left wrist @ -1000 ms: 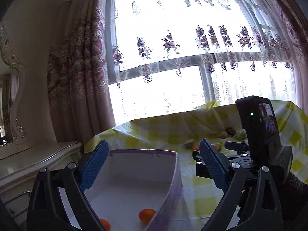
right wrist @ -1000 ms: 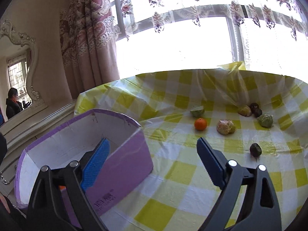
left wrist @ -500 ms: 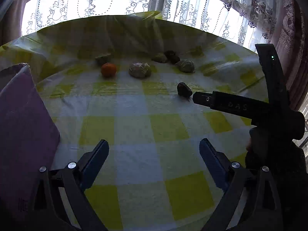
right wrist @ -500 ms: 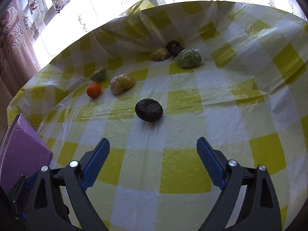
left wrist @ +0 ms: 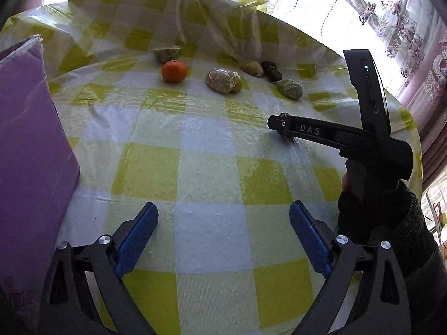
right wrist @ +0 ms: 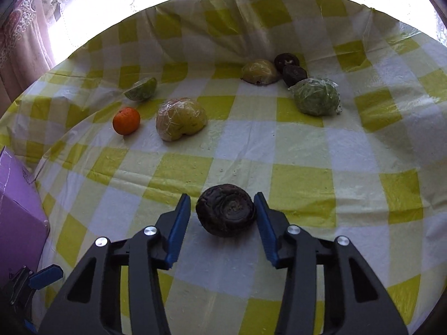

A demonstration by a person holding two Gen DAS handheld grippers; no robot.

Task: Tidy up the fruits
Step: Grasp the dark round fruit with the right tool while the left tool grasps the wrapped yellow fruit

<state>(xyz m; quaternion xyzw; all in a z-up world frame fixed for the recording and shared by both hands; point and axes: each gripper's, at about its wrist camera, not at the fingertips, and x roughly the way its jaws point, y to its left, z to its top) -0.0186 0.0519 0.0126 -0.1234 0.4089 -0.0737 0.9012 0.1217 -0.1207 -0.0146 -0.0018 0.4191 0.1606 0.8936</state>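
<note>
A dark brown round fruit [right wrist: 225, 213] lies on the yellow checked tablecloth [right wrist: 301, 184] between the blue pads of my right gripper [right wrist: 222, 209]; the pads stand close on both sides, the right one about touching. Farther back lie an orange [right wrist: 126, 120], a wrapped yellow fruit [right wrist: 180, 122], a green half fruit [right wrist: 141, 92], a wrapped green fruit [right wrist: 315, 97], a yellow half [right wrist: 259, 72] and two dark fruits [right wrist: 290, 68]. My left gripper [left wrist: 223, 236] is open and empty above the cloth. The right gripper [left wrist: 279, 125] shows in the left wrist view.
A purple box [left wrist: 30, 145] stands at the left, and its corner shows in the right wrist view [right wrist: 19, 212]. The cloth rises in a fold at the back [left wrist: 212, 22]. A window with flowered curtains [left wrist: 391, 8] is behind.
Both grippers have swung from the purple box to the table. My right gripper has moved forward and narrowed around the dark fruit. My left gripper has stayed open.
</note>
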